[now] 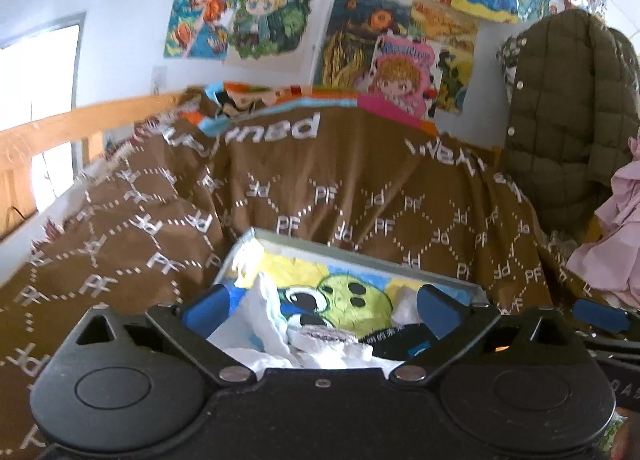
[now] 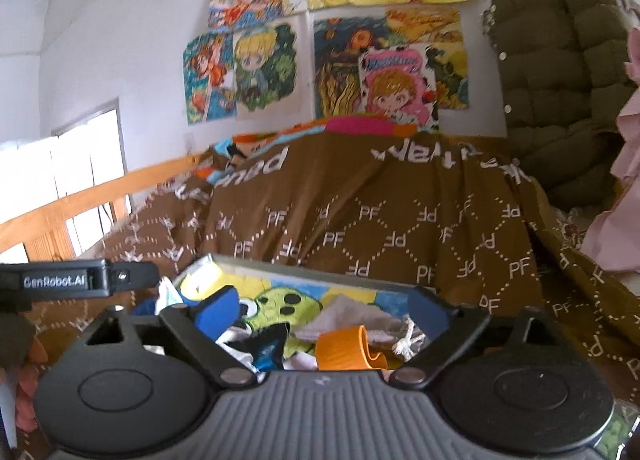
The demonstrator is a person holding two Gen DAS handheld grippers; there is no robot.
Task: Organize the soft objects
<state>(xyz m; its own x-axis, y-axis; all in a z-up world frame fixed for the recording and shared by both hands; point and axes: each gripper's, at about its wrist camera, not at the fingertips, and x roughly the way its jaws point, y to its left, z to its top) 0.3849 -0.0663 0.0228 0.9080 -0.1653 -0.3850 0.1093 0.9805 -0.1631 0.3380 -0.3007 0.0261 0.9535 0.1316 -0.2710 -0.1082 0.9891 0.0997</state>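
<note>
A shallow box (image 1: 360,256) (image 2: 304,272) with a cartoon frog picture inside lies on the brown blanket. Soft items are piled in it: white cloths (image 1: 272,324), a black sock with blue print (image 1: 400,340) (image 2: 264,348), an orange piece (image 2: 348,348), a grey-white cloth (image 2: 352,320) and a knotted white rope (image 2: 408,340). My left gripper (image 1: 324,300) hovers over the near end of the box, open, nothing between its blue pads (image 1: 208,306). My right gripper (image 2: 324,308) is open too, above the orange piece, holding nothing. The left gripper's side (image 2: 72,280) shows at the left of the right wrist view.
A brown blanket (image 1: 320,187) (image 2: 380,219) with a "PF" pattern covers a bed. A wooden rail (image 1: 60,127) runs along the left. An olive puffer jacket (image 1: 560,119) (image 2: 560,67) and pink fabric (image 1: 616,240) are at the right. Colourful pictures (image 1: 360,39) cover the white wall.
</note>
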